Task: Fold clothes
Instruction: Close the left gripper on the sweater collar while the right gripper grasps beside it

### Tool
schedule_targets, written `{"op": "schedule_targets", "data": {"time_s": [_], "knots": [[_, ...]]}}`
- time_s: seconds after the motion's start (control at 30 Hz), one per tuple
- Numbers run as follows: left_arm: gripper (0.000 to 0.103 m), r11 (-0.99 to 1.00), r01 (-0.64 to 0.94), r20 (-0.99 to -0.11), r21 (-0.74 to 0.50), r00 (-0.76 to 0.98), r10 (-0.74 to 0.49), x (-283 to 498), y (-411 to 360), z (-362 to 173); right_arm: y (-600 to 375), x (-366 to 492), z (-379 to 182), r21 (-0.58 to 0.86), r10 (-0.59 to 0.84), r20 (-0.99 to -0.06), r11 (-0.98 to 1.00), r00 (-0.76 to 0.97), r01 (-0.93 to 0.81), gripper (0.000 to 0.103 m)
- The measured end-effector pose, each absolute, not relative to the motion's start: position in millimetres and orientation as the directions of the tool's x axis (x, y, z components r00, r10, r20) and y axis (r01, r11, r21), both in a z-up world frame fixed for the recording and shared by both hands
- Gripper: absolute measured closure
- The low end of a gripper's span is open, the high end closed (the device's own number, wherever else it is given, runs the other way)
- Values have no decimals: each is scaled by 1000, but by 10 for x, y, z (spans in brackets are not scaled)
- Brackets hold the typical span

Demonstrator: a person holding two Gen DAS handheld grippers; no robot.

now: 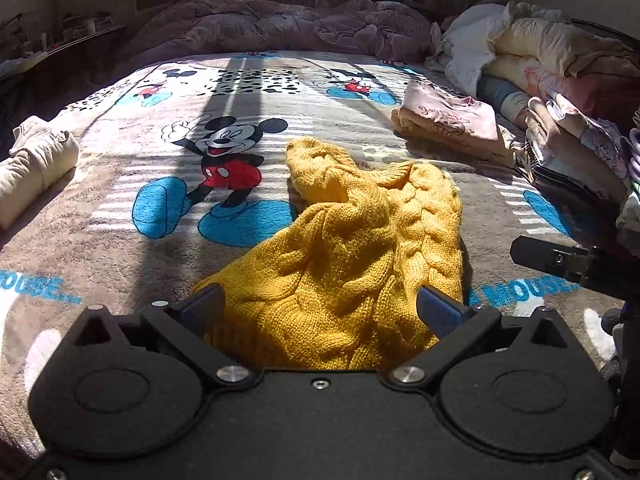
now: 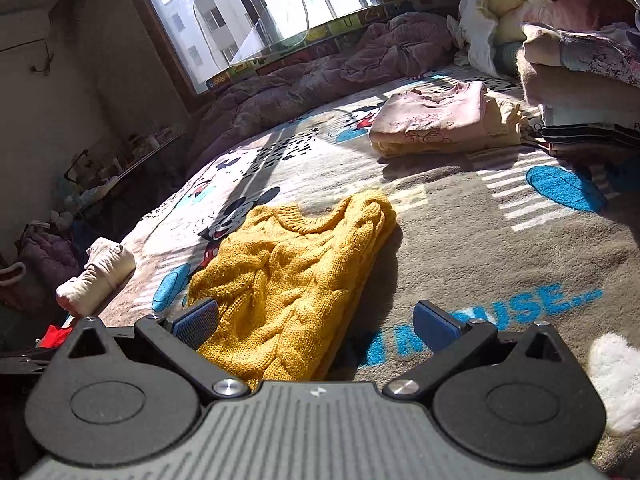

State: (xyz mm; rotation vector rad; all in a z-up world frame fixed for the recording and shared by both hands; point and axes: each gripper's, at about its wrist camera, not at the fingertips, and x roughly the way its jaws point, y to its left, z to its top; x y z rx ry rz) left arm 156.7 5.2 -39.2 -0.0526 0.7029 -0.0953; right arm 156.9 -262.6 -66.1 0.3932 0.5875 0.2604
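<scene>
A mustard-yellow cable-knit sweater (image 1: 344,256) lies crumpled on the Mickey Mouse blanket (image 1: 120,184). My left gripper (image 1: 320,310) is open, its blue-padded jaws either side of the sweater's near hem, not closed on it. In the right wrist view the same sweater (image 2: 288,276) lies ahead and to the left. My right gripper (image 2: 316,324) is open, its left pad by the sweater's near edge, its right pad over bare blanket. The right gripper's black body also shows at the right edge of the left wrist view (image 1: 576,264).
A folded pink garment (image 1: 452,120) lies on the blanket at the right, also in the right wrist view (image 2: 432,120). A pile of unfolded clothes (image 1: 568,112) stands at the far right. A rolled cream garment (image 1: 36,164) lies at the left. A purple duvet (image 1: 280,24) is bunched under the window.
</scene>
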Motion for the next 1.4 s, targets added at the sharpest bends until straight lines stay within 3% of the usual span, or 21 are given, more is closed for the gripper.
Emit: {"op": "schedule_targets", "data": {"time_s": [0.23,0.4,0.53,0.73,0.8,0.87,1.0,1.07,1.27,1.33,1.37,1.4], "knots": [[0,990,89,-689,-107,712,-138,2215,154,-374,-2771,2207,-842,506,382,-478,856,791,-107,1],[1,988,122,-686,-99,710,-157,2707,151,-326,-2901,2688,-937,501,307,-501,865,809,-18,1],[1,983,156,-708,-93,684,-176,3120,124,-338,-2964,3088,-1110,564,370,-502,826,782,-28,1],[10,981,173,-751,-83,636,-176,3709,97,-492,-2907,3292,-1422,614,418,-494,788,762,-34,1],[17,978,180,-764,-105,615,-195,3870,99,-545,-2889,3327,-1435,627,446,-474,776,759,-65,5],[21,975,183,-776,-123,595,-209,4019,100,-594,-2876,3357,-1425,632,467,-453,769,759,-96,16],[41,976,186,-807,-114,555,-201,4268,90,-721,-2923,3457,-1446,641,476,-434,760,765,-109,33],[45,974,187,-821,-129,531,-211,4353,103,-790,-2930,3536,-1466,649,476,-434,754,765,-101,33],[46,967,187,-837,-175,489,-245,4464,134,-894,-2844,3681,-1541,627,455,-498,777,739,-56,33],[55,961,196,-831,-196,487,-269,4461,145,-895,-2796,3664,-1520,622,474,-498,779,726,-82,32],[71,955,204,-820,-213,494,-288,4436,156,-870,-2770,3651,-1514,623,490,-490,775,721,-104,35],[83,950,216,-804,-227,509,-308,4387,167,-822,-2754,3636,-1506,623,501,-483,773,718,-120,49]]}}
